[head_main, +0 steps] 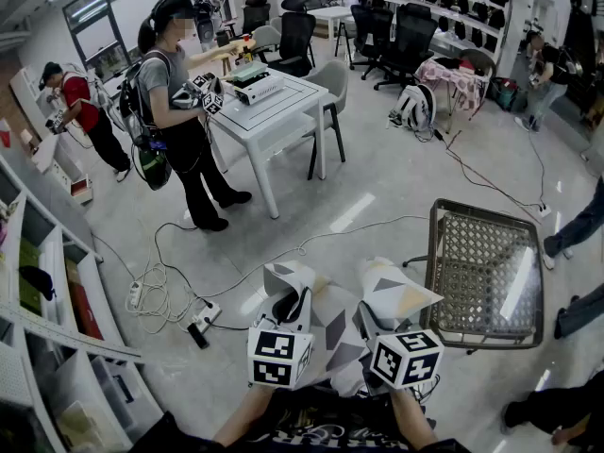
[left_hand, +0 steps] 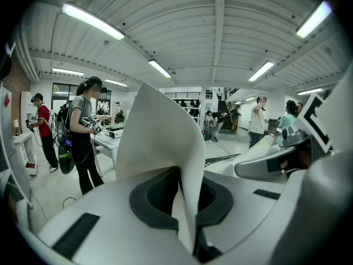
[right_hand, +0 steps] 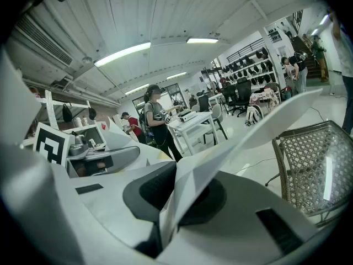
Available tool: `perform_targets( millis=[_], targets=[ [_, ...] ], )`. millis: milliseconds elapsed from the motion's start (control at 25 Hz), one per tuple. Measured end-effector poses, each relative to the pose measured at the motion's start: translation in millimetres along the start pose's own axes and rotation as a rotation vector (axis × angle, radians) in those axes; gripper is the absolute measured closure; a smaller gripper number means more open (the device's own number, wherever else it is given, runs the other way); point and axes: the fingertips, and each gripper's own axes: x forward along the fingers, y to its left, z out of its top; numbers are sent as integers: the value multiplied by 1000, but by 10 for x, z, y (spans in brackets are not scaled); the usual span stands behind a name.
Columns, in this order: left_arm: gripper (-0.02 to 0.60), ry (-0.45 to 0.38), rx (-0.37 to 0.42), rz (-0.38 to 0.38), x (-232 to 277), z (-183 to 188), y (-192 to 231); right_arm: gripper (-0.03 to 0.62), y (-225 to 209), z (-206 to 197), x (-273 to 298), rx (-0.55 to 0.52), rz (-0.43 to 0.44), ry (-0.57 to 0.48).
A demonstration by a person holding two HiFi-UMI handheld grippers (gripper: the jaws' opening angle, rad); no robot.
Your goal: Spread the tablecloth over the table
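The left claw (left_hand: 185, 206) is clamped tight on one fold of the single tablecloth (head_main: 332, 327), and the right claw (right_hand: 168, 206) on another. The two hold it bunched at the bottom centre of the head view. One wicker-topped counter (head_main: 483, 272) stands at the lower right, beside the tablecloth.

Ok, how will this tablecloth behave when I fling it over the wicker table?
Probably fairly stiff for cloth: the tablecloth stands up in a curved fold above the shut left gripper. Likely light, since thin pinches by it and the right gripper carry it. It may slide on the wicker table, whose top looks glossy.
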Motion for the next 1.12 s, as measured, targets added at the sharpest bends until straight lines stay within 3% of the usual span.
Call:
perform_targets(
  millis=[600,1120],
  targets=[
    [557,4,-7,-44,55,-24,284,571,138,-27,200,32,-34,-3],
    [557,8,-73,-102,322,-5,417,572,-19,55,278,97,-80,-4]
  ],
)
